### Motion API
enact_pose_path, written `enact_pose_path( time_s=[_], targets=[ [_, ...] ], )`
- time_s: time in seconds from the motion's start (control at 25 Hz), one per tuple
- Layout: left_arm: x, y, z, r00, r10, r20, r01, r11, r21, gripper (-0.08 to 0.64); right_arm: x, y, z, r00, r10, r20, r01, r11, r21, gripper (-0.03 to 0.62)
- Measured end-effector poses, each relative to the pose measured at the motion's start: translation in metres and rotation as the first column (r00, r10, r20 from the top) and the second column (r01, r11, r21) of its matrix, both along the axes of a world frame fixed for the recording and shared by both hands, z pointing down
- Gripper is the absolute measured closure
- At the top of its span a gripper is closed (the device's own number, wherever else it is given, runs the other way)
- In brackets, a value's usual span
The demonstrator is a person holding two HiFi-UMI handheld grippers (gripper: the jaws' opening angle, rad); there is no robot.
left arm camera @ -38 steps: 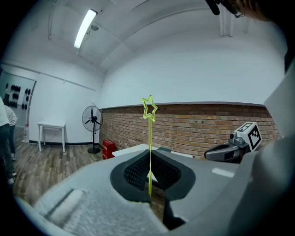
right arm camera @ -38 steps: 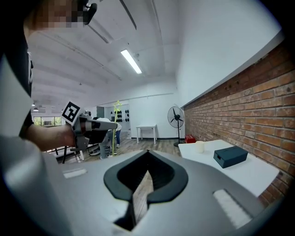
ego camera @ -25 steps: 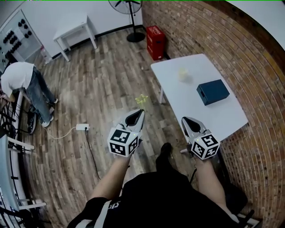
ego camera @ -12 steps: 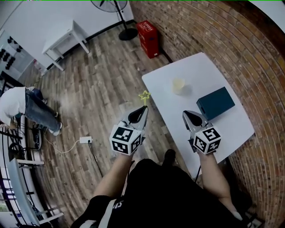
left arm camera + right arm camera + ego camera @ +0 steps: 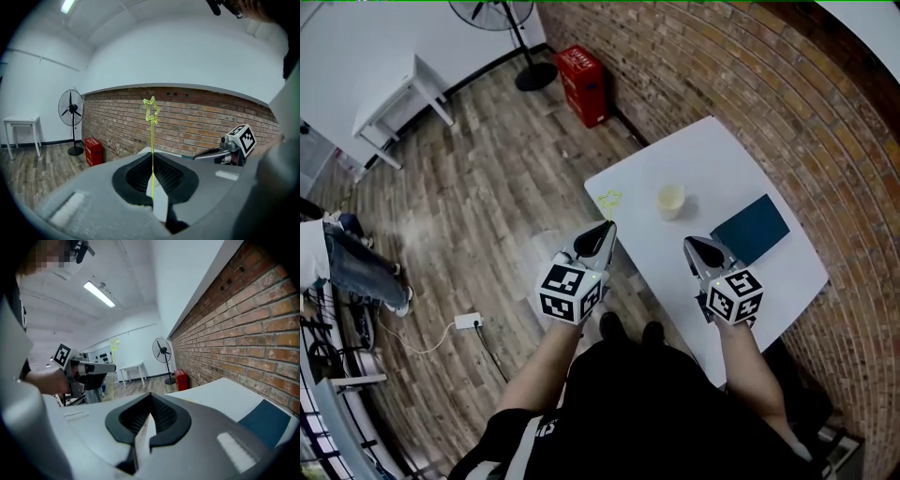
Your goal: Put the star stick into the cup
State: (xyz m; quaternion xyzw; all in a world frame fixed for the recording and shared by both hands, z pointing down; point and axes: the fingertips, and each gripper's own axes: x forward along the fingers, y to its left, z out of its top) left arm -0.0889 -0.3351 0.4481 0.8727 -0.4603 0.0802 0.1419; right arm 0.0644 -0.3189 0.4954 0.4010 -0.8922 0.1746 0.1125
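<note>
A: Where is the star stick [image 5: 609, 199]?

B: Upright in your left tongs [image 5: 606, 228], which pinch its stem, at the white desk's [image 5: 722, 159] edge. The cup [image 5: 671, 200] stands nearby on the desk. Your right tongs [image 5: 691, 246] are closed, empty.

We see a thin glossy yellow-green plastic star stick [image 5: 151, 110] before a rough red brick wall [image 5: 197, 122]. The matt grey plastic left gripper [image 5: 152, 161] has ribbed black rubbery pads [image 5: 133, 176]. We also note a smooth matt white table [image 5: 712, 169] and a worn grey-brown wood-plank floor [image 5: 487, 178].
</note>
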Motion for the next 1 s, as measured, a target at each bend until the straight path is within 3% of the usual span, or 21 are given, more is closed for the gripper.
enact_pose_path(
  time_s=[0.36,0.72,1.0],
  targets=[
    [-0.003,-0.056,0.004,0.994,0.094,-0.057,-0.094,0.996,0.001,0.551,-0.012,-0.026,0.008,0.996,0.088,-0.033,-0.089,0.996,-0.029,0.592],
    [0.054,-0.12,0.012,0.983,0.173,-0.059,-0.175,0.984,-0.022,0.551,0.02,-0.067,0.024,0.993,0.117,-0.003,-0.117,0.991,-0.064,0.592],
    [0.084,-0.16,0.034,0.981,0.189,-0.052,-0.192,0.979,-0.061,0.551,0.04,-0.088,0.052,0.99,0.137,0.017,-0.134,0.984,-0.115,0.592]
  ],
)
